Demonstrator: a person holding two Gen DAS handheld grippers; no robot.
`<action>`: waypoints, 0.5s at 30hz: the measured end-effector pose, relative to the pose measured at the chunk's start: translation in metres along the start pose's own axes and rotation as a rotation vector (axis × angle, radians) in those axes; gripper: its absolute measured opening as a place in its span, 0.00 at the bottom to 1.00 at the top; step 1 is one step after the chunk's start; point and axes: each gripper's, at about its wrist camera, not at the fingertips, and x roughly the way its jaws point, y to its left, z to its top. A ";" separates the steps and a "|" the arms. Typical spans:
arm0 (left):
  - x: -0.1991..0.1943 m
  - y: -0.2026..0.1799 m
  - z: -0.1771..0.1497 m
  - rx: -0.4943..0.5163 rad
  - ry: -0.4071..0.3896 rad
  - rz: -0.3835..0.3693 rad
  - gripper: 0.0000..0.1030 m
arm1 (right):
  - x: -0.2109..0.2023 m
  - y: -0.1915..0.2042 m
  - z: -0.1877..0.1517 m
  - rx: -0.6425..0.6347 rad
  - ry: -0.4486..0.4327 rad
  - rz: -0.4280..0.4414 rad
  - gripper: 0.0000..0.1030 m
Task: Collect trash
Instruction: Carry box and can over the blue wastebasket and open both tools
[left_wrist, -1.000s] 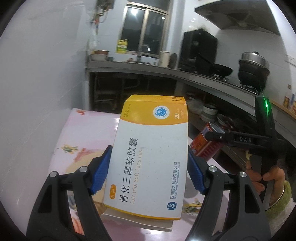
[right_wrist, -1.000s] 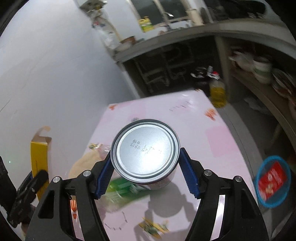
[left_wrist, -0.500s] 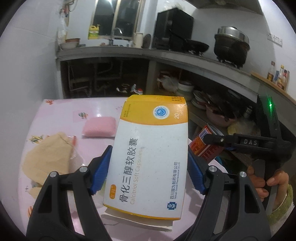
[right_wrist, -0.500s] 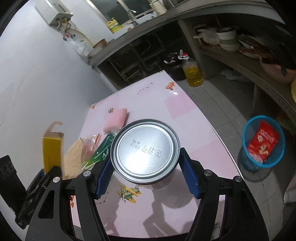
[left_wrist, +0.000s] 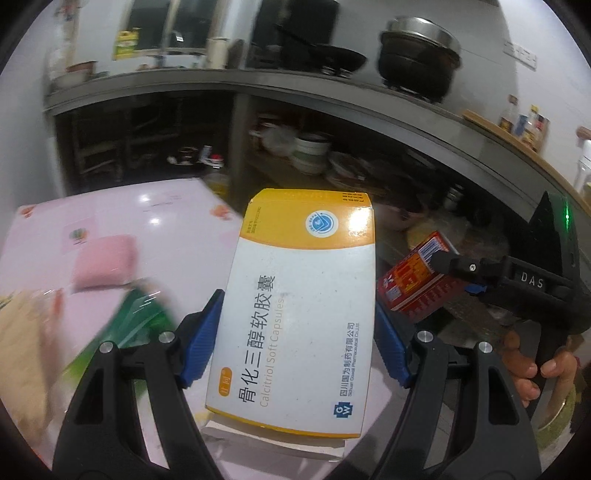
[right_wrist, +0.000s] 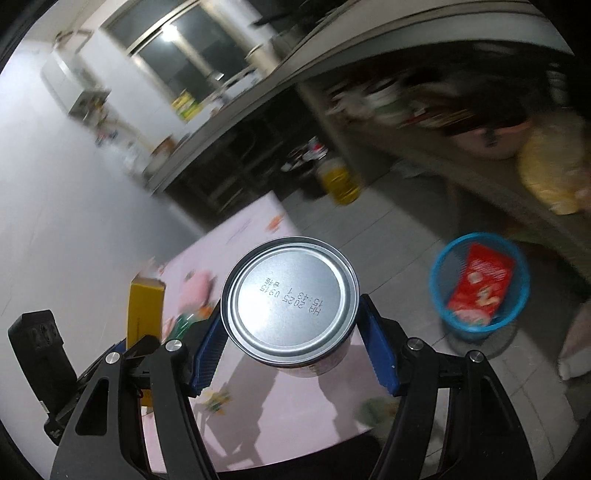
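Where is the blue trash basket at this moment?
In the right wrist view, the blue trash basket stands on the floor at the right, beyond the pink table edge, with a red packet inside it.

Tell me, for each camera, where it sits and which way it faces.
Left wrist: on the left gripper, facing across the pink table toward the counter; its fingers clamp a medicine box; the right gripper and hand show.
Right wrist: on the right gripper, tilted down over table and floor; its fingers clamp a can; a blue basket stands beyond.
Shared: box, can, table.
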 end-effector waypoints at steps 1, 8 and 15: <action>0.009 -0.007 0.004 0.008 0.012 -0.022 0.69 | -0.006 -0.010 0.003 0.012 -0.018 -0.024 0.64; 0.091 -0.059 0.030 0.048 0.177 -0.179 0.69 | -0.021 -0.099 0.011 0.149 -0.077 -0.207 0.64; 0.206 -0.105 0.033 0.043 0.418 -0.246 0.69 | 0.022 -0.184 -0.004 0.299 -0.004 -0.299 0.64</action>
